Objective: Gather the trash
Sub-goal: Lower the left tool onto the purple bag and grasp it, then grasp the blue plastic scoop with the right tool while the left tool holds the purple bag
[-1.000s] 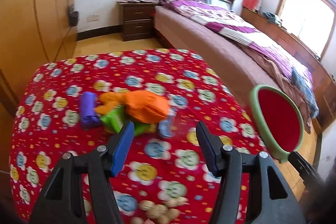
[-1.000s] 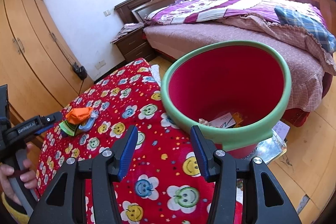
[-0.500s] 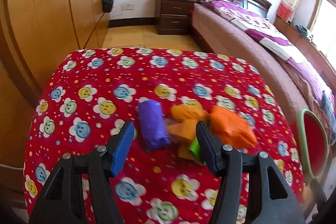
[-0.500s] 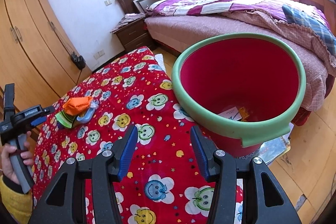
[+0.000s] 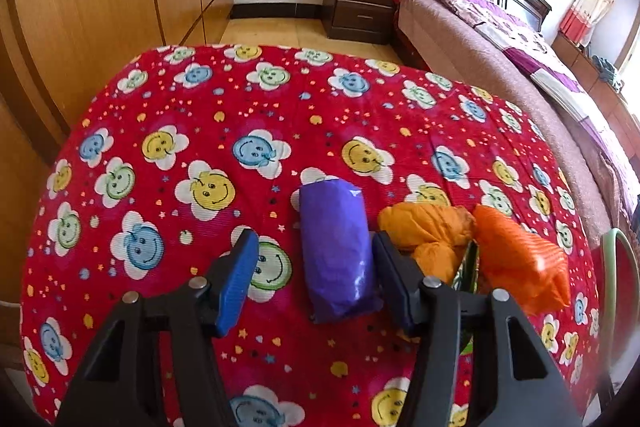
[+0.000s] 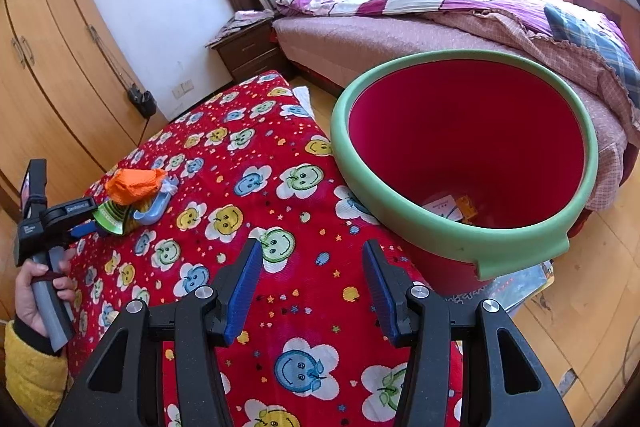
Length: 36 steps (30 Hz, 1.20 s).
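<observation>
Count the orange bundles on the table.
2. One orange bundle lies just right of the purple bundle; the other, brighter orange bundle lies further right, toward the bin. Others may hide behind the left gripper.

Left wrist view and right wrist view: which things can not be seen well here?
- Green wrapper: left wrist view, hidden behind the left tongs and the orange bags.
- Bin: left wrist view, cut off by the edge.
- Trash in the bin: right wrist view, partly hidden by the rim.

Bed (image 6: 440, 11) with purple quilt, dark nightstand (image 5: 362, 3), wooden wardrobe (image 5: 100, 7), smiley-print red tablecloth (image 5: 240, 115)
</observation>
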Each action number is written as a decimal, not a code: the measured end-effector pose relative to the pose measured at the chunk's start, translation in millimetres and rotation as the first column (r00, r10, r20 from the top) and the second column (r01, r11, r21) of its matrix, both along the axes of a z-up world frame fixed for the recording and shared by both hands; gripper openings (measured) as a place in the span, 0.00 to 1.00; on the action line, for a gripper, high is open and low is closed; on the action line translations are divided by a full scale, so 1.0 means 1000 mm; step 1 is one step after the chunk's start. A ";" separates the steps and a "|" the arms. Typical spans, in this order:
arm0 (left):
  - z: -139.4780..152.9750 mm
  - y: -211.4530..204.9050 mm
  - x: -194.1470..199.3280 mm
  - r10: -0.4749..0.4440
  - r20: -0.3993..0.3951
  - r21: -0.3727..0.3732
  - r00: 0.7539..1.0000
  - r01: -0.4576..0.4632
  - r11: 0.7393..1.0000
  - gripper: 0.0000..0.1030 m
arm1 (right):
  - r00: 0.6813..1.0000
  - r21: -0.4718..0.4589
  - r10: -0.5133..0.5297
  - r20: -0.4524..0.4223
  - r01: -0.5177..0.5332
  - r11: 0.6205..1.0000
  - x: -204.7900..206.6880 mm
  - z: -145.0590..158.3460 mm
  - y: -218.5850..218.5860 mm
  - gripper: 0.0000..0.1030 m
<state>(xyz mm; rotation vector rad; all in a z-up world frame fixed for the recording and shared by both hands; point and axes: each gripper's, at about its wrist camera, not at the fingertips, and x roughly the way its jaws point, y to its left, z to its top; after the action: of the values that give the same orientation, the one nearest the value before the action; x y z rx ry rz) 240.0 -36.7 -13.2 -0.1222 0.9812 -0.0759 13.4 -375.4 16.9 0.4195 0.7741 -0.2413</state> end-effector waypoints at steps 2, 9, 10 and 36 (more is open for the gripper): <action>-0.002 0.000 0.002 -0.004 0.000 -0.004 1.000 0.004 1.000 0.53 | 1.000 0.000 0.001 -0.005 -0.001 1.000 0.001 -0.001 0.000 0.52; -0.002 -0.001 0.006 -0.012 0.021 0.019 1.000 0.012 1.000 0.32 | 1.000 0.000 0.020 -0.013 -0.020 1.000 0.008 -0.002 0.006 0.52; -0.001 0.000 0.005 -0.013 0.022 0.015 1.000 0.013 1.000 0.32 | 1.000 -0.001 0.024 -0.013 -0.024 1.000 0.009 -0.002 0.007 0.52; 0.012 0.035 -0.028 0.017 0.111 -0.040 0.994 -0.013 0.999 0.31 | 0.954 -0.021 0.297 -0.047 -0.298 0.954 0.093 0.001 0.104 0.52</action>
<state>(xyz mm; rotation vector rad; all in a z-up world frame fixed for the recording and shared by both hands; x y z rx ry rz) 212.3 -1.3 -1.0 -0.1595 0.8681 -0.0869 105.9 -271.0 17.7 0.2666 0.8648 0.0217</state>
